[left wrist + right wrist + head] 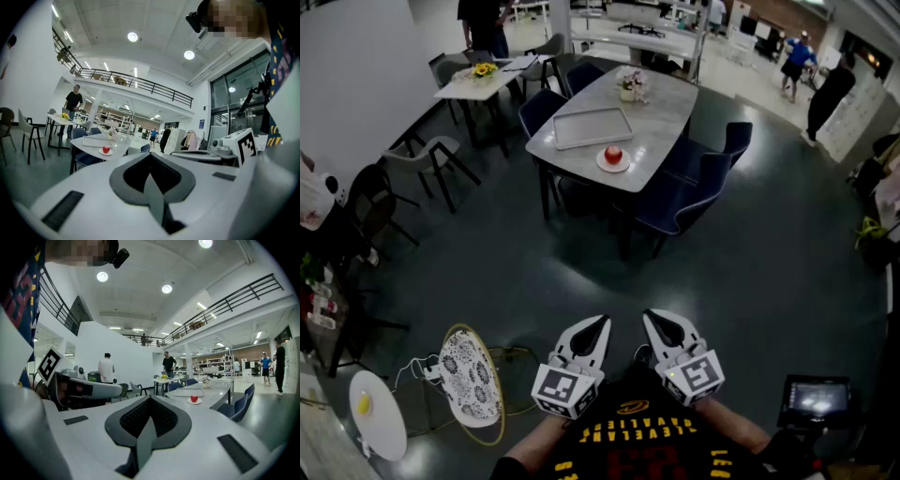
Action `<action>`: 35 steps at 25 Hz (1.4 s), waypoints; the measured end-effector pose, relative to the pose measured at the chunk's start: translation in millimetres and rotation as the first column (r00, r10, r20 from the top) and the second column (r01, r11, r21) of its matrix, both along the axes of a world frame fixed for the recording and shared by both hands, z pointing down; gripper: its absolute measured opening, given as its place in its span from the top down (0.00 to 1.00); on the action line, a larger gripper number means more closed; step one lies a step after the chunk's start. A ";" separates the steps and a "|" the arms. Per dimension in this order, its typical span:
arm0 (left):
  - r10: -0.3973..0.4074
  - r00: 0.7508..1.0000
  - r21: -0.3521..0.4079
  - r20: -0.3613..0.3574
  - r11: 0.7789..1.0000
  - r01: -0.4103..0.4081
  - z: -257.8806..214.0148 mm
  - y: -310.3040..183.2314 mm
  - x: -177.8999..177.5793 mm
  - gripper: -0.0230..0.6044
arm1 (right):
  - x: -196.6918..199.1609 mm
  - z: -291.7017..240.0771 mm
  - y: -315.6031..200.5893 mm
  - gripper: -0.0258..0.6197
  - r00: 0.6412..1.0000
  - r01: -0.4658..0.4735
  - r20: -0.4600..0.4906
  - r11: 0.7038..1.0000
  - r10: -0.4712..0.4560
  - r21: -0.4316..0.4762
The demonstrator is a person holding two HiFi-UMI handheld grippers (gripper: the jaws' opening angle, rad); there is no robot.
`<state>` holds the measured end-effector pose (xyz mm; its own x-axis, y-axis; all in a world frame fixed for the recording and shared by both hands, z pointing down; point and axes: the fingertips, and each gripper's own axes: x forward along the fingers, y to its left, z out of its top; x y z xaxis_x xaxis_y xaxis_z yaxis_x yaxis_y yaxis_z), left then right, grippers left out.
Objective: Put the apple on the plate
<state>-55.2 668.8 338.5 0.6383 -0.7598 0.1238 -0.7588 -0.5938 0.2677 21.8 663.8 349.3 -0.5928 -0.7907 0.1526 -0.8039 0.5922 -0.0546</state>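
A red apple [613, 155] sits on a small white plate [601, 166] near the front edge of a grey table [661, 122], far ahead of me across the floor. Both gripper views show the same apple [106, 149] [194, 398] on its plate [100, 153] [189, 402], small and distant. My left gripper [602, 322] [150, 159] and right gripper [649, 317] [150, 401] are held side by side close to my body, both shut and empty, pointing toward the table.
A metal tray [592, 127] and a flower pot [630, 85] share the grey table, ringed by blue chairs [694, 192]. A second table [483, 82] stands at the back left. A patterned round frame [471, 380] and a screen [814, 398] flank me. People stand far off.
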 end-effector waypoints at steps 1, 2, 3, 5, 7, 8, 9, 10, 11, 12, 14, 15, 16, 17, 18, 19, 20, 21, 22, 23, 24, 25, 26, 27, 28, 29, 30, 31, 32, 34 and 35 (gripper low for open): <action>0.001 1.000 -0.001 -0.013 1.000 -0.001 0.1 -1.0 1.3 0.96 | 1.5 -1.6 -2.7 0.95 1.000 -0.001 0.003 1.000 0.001 0.001; 0.001 1.000 -0.002 -0.022 1.000 -0.001 0.2 -2.1 3.0 0.96 | 3.4 -3.0 -5.3 0.95 1.000 -0.002 0.006 1.000 0.002 0.002; 0.001 1.000 -0.003 -0.026 1.000 -0.001 0.3 -3.6 5.3 0.96 | 5.8 -3.9 -8.0 0.95 1.000 -0.003 0.008 1.000 0.003 0.002; -0.002 1.000 -0.001 -0.023 1.000 0.002 -0.2 -8.5 12.5 0.96 | 12.5 -2.6 -13.2 0.95 1.000 0.002 0.007 1.000 -0.002 -0.001; -0.009 1.000 0.005 -0.013 1.000 0.009 -2.4 -15.7 20.2 0.96 | 18.4 -1.7 -18.9 0.95 1.000 0.018 0.009 1.000 -0.018 -0.003; -0.016 1.000 0.006 -0.009 1.000 0.016 -3.8 -19.9 23.7 0.96 | 20.4 -4.0 -22.6 0.95 0.999 0.029 0.019 1.000 -0.029 0.001; -0.024 1.000 0.005 -0.006 1.000 0.024 -4.8 -24.5 27.3 0.96 | 22.8 -6.6 -26.8 0.95 0.999 0.039 0.036 0.999 -0.039 0.007; -0.030 1.000 0.003 -0.003 1.000 0.030 -4.6 -29.5 31.2 0.96 | 26.1 -8.5 -31.8 0.95 0.997 0.046 0.057 0.999 -0.047 0.011; -0.034 0.999 0.001 0.002 0.999 0.034 -2.9 -35.1 35.5 0.96 | 30.3 -8.9 -37.9 0.95 0.996 0.052 0.074 0.999 -0.053 0.014; -0.038 0.999 -0.001 0.009 0.999 0.038 -0.4 -41.5 39.9 0.96 | 35.1 -8.3 -45.0 0.95 0.995 0.055 0.085 0.998 -0.056 0.012; -0.048 0.999 -0.008 0.020 0.999 0.048 3.5 -55.6 48.5 0.96 | 45.5 -7.4 -60.6 0.95 0.993 0.057 0.102 0.998 -0.056 -0.004; -0.055 0.998 -0.011 0.024 0.998 0.055 5.0 -62.3 52.8 0.96 | 50.8 -6.5 -68.0 0.95 0.992 0.057 0.111 0.998 -0.055 -0.014; -0.063 0.998 -0.015 0.029 0.998 0.063 6.4 -68.6 56.8 0.96 | 55.9 -4.7 -75.0 0.95 0.991 0.059 0.118 0.998 -0.056 -0.022; -0.072 0.997 -0.021 0.034 0.997 0.073 8.0 -74.8 60.3 0.96 | 60.1 -1.9 -82.2 0.95 0.991 0.063 0.124 0.998 -0.059 -0.031; -0.081 0.996 -0.029 0.039 0.996 0.082 10.0 -81.1 63.2 0.96 | 63.2 1.8 -89.4 0.95 0.990 0.068 0.129 0.997 -0.062 -0.041; -0.090 0.995 -0.038 0.044 0.995 0.092 12.3 -86.7 65.4 0.96 | 65.5 6.0 -95.9 0.95 0.989 0.075 0.135 0.996 -0.067 -0.054; -0.099 0.994 -0.047 0.050 0.994 0.101 15.1 -91.7 67.0 0.96 | 67.3 10.4 -101.2 0.95 0.988 0.083 0.139 0.994 -0.073 -0.066; -0.107 0.993 -0.055 0.057 0.992 0.110 18.7 -96.3 67.7 0.96 | 68.7 14.4 -105.8 0.95 0.987 0.090 0.141 0.993 -0.079 -0.074; -0.115 0.991 -0.064 0.063 0.991 0.119 22.6 -101.1 67.8 0.96 | 69.9 18.1 -110.4 0.95 0.986 0.097 0.141 0.992 -0.085 -0.081; -0.122 0.990 -0.074 0.066 0.989 0.127 25.8 -106.2 67.1 0.96 | 70.8 21.1 -115.3 0.95 0.986 0.102 0.143 0.991 -0.089 -0.088; -0.129 0.990 -0.083 0.066 0.987 0.134 27.8 -111.4 65.9 0.96 | 71.2 23.3 -120.3 0.95 0.985 0.105 0.146 0.990 -0.091 -0.095; -0.135 0.989 -0.089 0.066 0.986 0.140 28.3 -116.9 64.5 0.96 | 71.0 24.6 -125.6 0.95 0.985 0.107 0.149 0.989 -0.091 -0.101; -0.140 0.988 -0.091 0.066 0.985 0.146 28.3 -122.9 63.1 0.96 | 70.5 25.5 -131.2 0.95 0.985 0.108 0.149 0.989 -0.092 -0.106; -0.144 0.987 -0.092 0.066 0.984 0.150 28.5 -129.8 62.1 0.96 | 69.8 26.6 -137.5 0.95 0.985 0.109 0.148 0.988 -0.092 -0.110; -0.147 0.987 -0.095 0.065 0.984 0.153 29.7 -137.7 61.6 0.96 | 69.2 28.2 -144.8 0.95 0.985 0.109 0.145 0.987 -0.092 -0.114; -0.146 0.987 -0.099 0.063 0.983 0.152 32.0 -146.4 61.3 0.96 | 68.6 30.2 -152.9 0.95 0.986 0.109 0.141 0.987 -0.092 -0.118; -0.142 0.988 -0.105 0.060 0.983 0.148 35.0 -155.6 61.0 0.96 | 68.0 32.3 -161.8 0.95 0.987 0.106 0.136 0.987 -0.090 -0.120; -0.135 0.989 -0.111 0.056 0.984 0.141 38.3 -165.0 60.4 0.96 | 67.4 34.2 -171.0 0.95 0.988 0.101 0.131 0.987 -0.084 -0.123; -0.126 0.991 -0.118 0.053 0.984 0.131 41.1 -174.6 59.4 0.96 | 66.6 35.7 -180.5 0.95 0.989 0.092 0.128 0.988 -0.076 -0.126; -0.106 0.993 -0.128 0.045 0.986 0.111 43.9 -194.8 55.6 0.96 | 64.1 37.4 -199.8 0.95 0.991 0.072 0.122 0.988 -0.055 -0.135; -0.097 0.994 -0.130 0.041 0.986 0.102 44.0 -205.5 53.0 0.96 | 62.3 37.5 -209.7 0.95 0.992 0.061 0.118 0.989 -0.044 -0.138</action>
<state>-2.2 463.3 382.5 0.5540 -0.7950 0.2471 -0.8223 -0.4762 0.3115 84.0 454.1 386.8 -0.6530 -0.7333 0.1893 -0.7555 0.6133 -0.2303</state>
